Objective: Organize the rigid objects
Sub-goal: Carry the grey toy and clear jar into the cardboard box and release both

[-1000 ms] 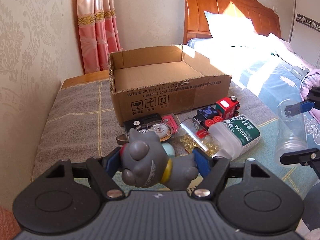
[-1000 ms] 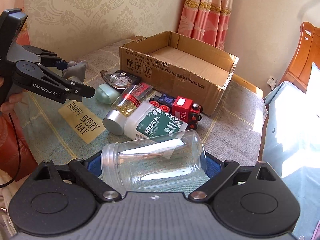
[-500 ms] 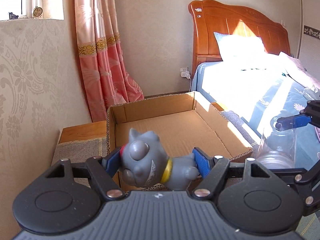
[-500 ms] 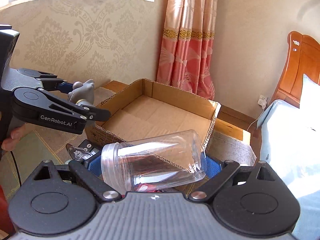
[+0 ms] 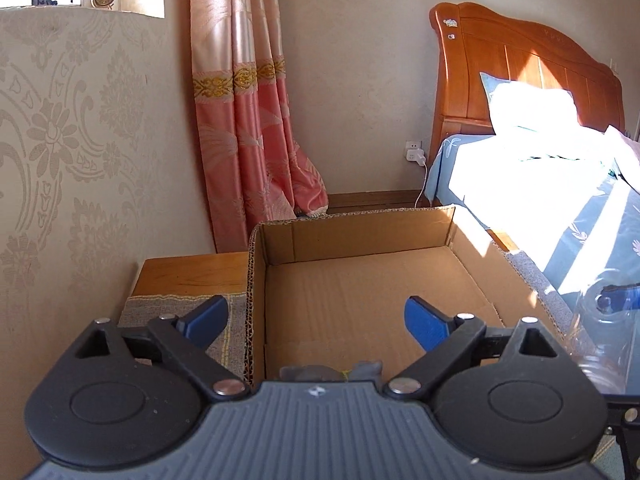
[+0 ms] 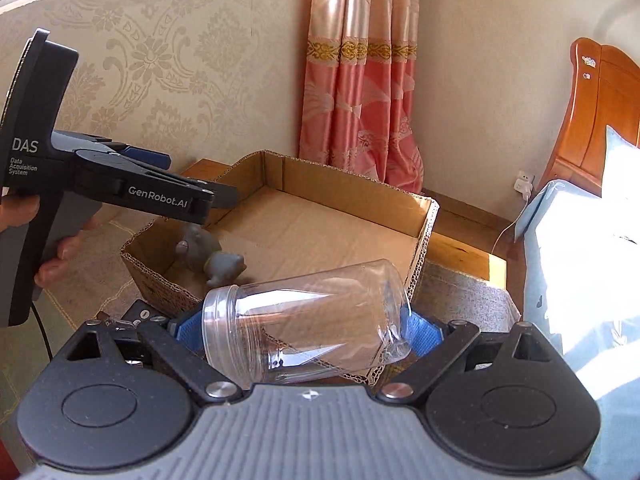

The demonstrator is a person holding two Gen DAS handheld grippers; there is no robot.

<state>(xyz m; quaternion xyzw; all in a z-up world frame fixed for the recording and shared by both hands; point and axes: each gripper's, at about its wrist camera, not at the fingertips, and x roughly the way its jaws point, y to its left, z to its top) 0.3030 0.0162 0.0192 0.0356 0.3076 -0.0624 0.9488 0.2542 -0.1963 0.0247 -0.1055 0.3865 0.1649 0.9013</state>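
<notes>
Left wrist view: my left gripper (image 5: 316,318) has its jaws opening, nothing between the blue pads. A second ago they were clamped on the grey toy cat; now only a sliver of the cat (image 5: 330,372) shows at six o'clock, just past the gripper body, inside the cardboard box (image 5: 448,224). The box fills the centre; earlier it sat farther off with the table clutter in front. At three o'clock I catch the jar's blurred edge.

Right wrist view: my right gripper (image 6: 304,330) is clenched on the clear plastic jar (image 6: 306,320), held sideways, mouth toward nine o'clock, over the box's near wall at six o'clock. That grip matches a second ago; the box has come much closer. The cat (image 6: 208,254) lies on the box floor at ten o'clock from the jar, under the left gripper's fingers (image 6: 224,196).

I judge the jar light, stiff and slippery, its thin wall liable to flex, so holding across the body suits it. The cat looks like firm rubber, easy to take round the middle
</notes>
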